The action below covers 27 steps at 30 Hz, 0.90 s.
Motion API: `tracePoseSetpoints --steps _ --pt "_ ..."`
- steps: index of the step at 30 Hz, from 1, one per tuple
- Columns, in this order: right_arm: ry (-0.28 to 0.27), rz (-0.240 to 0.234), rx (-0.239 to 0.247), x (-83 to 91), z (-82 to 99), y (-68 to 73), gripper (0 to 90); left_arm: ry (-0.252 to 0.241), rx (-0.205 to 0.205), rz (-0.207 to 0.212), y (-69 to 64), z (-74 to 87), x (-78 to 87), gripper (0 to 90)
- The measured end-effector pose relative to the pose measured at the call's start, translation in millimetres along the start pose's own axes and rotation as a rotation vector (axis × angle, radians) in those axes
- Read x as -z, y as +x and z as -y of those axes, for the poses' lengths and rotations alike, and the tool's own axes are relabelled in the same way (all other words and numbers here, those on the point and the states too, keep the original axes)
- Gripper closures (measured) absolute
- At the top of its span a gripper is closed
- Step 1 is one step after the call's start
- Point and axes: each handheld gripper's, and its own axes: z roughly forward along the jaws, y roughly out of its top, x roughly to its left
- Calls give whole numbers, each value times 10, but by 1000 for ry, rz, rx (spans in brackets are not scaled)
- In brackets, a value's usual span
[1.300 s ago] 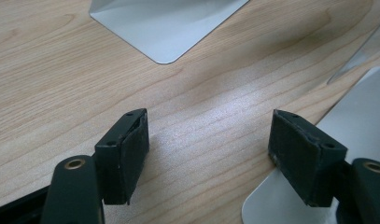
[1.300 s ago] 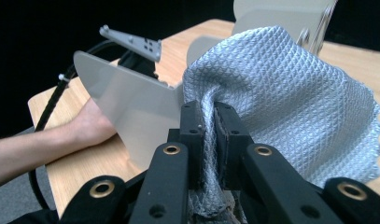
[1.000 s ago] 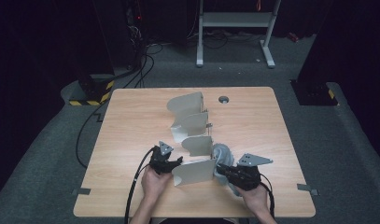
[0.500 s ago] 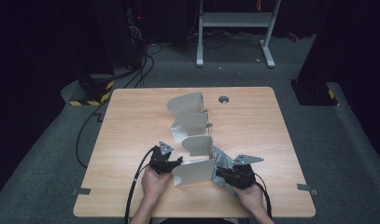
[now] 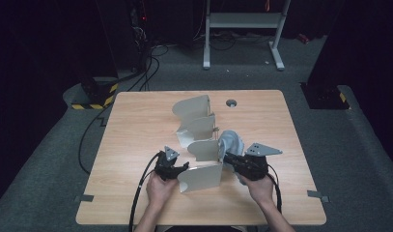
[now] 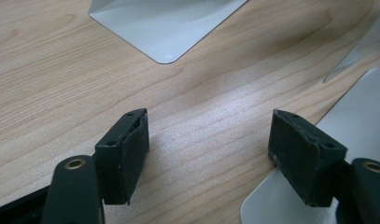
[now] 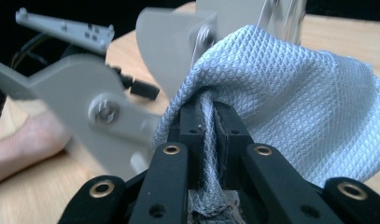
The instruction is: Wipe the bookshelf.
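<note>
The right gripper [image 7: 208,126] is clenched on the grey cloth [image 7: 290,93], held against the fan-blade piece [image 5: 200,145] near the table [image 5: 136,121] middle, while the left gripper [image 6: 208,149], released, rests left; wiping looks underway, and next needs gentle strokes.

Dim room, grey carpet floor [image 5: 358,145]. Pale wood tabletop [image 5: 136,121] with a round hole [image 5: 231,103] at the far edge. White stand [image 5: 242,21] far off. Black cables [image 5: 150,63] and yellow-black striped block [image 5: 90,103] far left.
</note>
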Motion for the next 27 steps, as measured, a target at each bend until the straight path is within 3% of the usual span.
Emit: tracePoseSetpoints --steps 8,11,17,27 --pt "-97 -1 27 106 -257 12 836 0 0 0 0 0 0 294" --pt "-88 1 42 61 -289 27 836 1 -1 0 0 0 0 294" --pt "-59 -2 7 -39 -181 -35 836 0 0 0 0 0 0 294" --pt "-11 0 -14 -133 -28 -74 835 0 -1 0 1 0 0 294"
